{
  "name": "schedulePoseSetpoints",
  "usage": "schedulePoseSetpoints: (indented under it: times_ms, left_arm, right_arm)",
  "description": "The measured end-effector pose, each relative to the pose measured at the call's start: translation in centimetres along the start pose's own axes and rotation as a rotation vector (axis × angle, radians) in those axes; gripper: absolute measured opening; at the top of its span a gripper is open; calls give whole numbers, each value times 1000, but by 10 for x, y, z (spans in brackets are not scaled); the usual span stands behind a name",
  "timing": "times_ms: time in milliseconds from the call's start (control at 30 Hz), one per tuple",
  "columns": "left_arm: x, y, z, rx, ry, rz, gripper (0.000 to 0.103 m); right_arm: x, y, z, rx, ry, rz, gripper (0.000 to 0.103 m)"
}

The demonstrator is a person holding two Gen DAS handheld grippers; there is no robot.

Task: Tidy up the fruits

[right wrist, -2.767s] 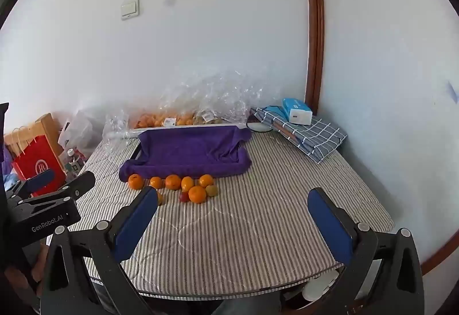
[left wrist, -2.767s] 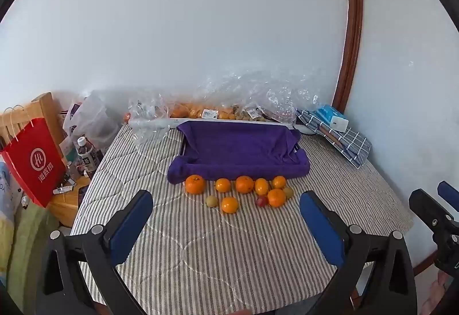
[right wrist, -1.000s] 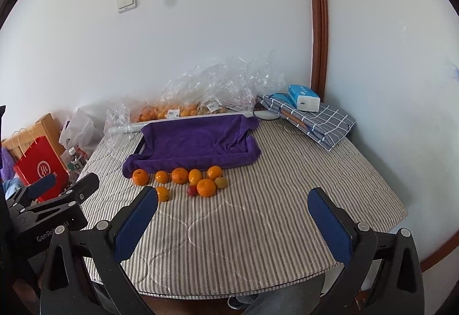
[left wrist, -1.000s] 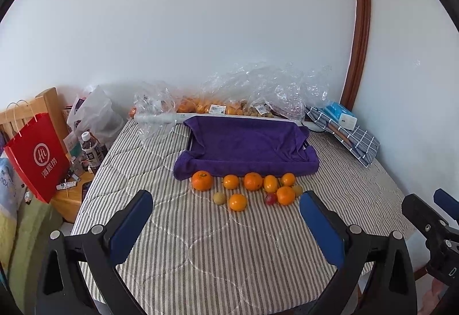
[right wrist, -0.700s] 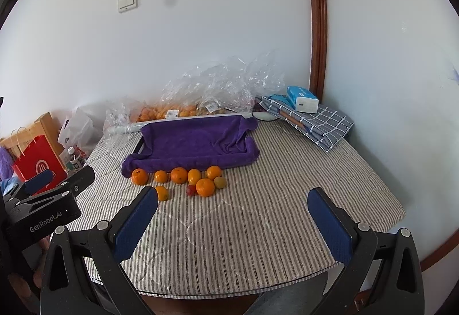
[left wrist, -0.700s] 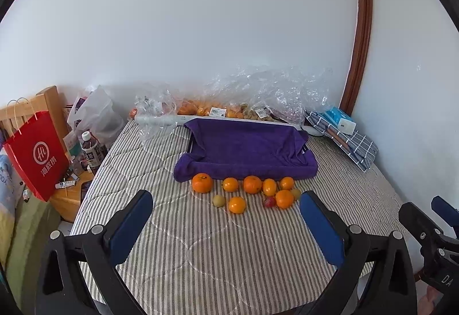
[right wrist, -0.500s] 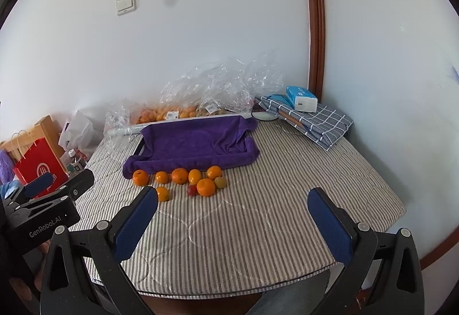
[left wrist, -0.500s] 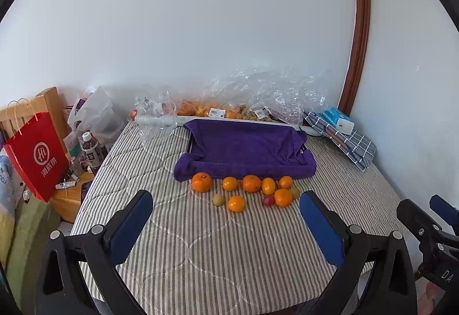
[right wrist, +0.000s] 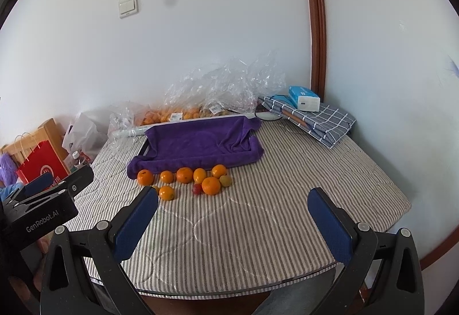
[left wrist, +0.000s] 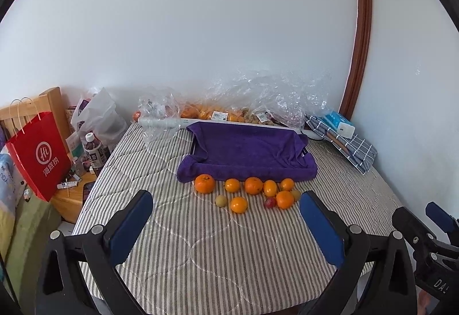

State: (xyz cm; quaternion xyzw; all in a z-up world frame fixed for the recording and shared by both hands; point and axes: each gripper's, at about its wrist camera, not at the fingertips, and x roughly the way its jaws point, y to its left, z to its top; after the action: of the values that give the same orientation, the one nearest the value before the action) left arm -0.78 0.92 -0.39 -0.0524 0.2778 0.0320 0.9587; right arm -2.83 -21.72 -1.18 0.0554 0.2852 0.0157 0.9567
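The left hand-held gripper hovered over the near part of the striped counter, its two blue-padded fingers spread wide with nothing between them. The right hand-held gripper hung beside it, equally wide apart and empty.

Beyond both, well clear of the fingertips, a cluster of oranges lay on the counter just in front of a purple towel draped over a tray. A large orange sat at the cluster's left end. A small red fruit and a yellowish fruit lay among the front ones.

The left view alone showed a drink bottle and a low wooden stand left of the counter, beside a red paper bag; the right hand-held gripper's tip entered at that view's lower right. The right view showed more of the checked cloth with a blue tissue pack on it at the far right corner, and the left hand-held gripper's body at its left edge. It hid the yellowish fruit partly behind its own left finger.

Clear plastic bags of more fruit lined the wall behind the towel in both views.
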Motion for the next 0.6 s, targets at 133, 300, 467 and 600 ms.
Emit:
schedulePoseSetpoints:
  times_ms: [133, 300, 467, 600]
  left_arm:
    - [4, 2, 2, -17, 6, -5, 103]
    - [10, 6, 2, -25, 3, 7, 103]
    - [15, 7, 6, -35, 0, 9, 103]
    - [22, 8, 14, -33, 3, 8, 103]
  right_arm:
    - [5, 2, 1, -18, 12, -1, 102]
    - [8, 1, 3, -18, 7, -5, 102]
    - [11, 3, 6, -30, -16, 1, 102]
    - [13, 5, 12, -35, -41, 15, 102]
